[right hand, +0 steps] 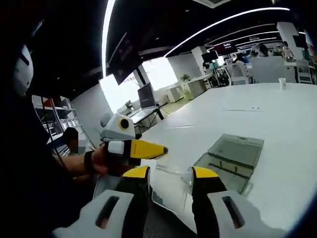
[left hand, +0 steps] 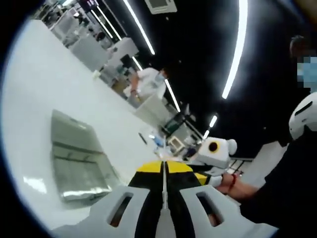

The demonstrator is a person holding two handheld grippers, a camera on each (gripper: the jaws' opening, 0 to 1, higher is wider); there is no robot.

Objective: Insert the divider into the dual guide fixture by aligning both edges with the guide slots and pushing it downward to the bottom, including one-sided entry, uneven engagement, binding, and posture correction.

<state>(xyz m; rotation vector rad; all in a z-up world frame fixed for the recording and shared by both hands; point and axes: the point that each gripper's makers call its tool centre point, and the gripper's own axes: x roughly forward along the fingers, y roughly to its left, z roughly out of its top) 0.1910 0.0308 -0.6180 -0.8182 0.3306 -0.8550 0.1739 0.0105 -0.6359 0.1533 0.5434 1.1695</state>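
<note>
The clear box-shaped guide fixture (left hand: pixel 79 163) lies on the white table (left hand: pixel 44 99), left of my left gripper (left hand: pixel 164 168). Its yellow-tipped jaws are shut on a thin plate seen edge-on, the clear divider (left hand: pixel 164 186). In the right gripper view the fixture (right hand: pixel 232 154) sits ahead and to the right. My right gripper (right hand: pixel 171 173) has its jaws apart. The clear divider (right hand: pixel 171 191) spans the gap between them, and I cannot tell whether they press on it. The left gripper (right hand: pixel 141 148) comes in from the left, held by a hand, its tip just above the divider's upper edge.
The wide white table (right hand: pixel 277 114) stretches around the fixture. A hand with a red wristband (left hand: pixel 232 184) and a dark sleeve (left hand: pixel 287 188) sit at the right. Desks, chairs and people (left hand: pixel 148 82) stand far behind.
</note>
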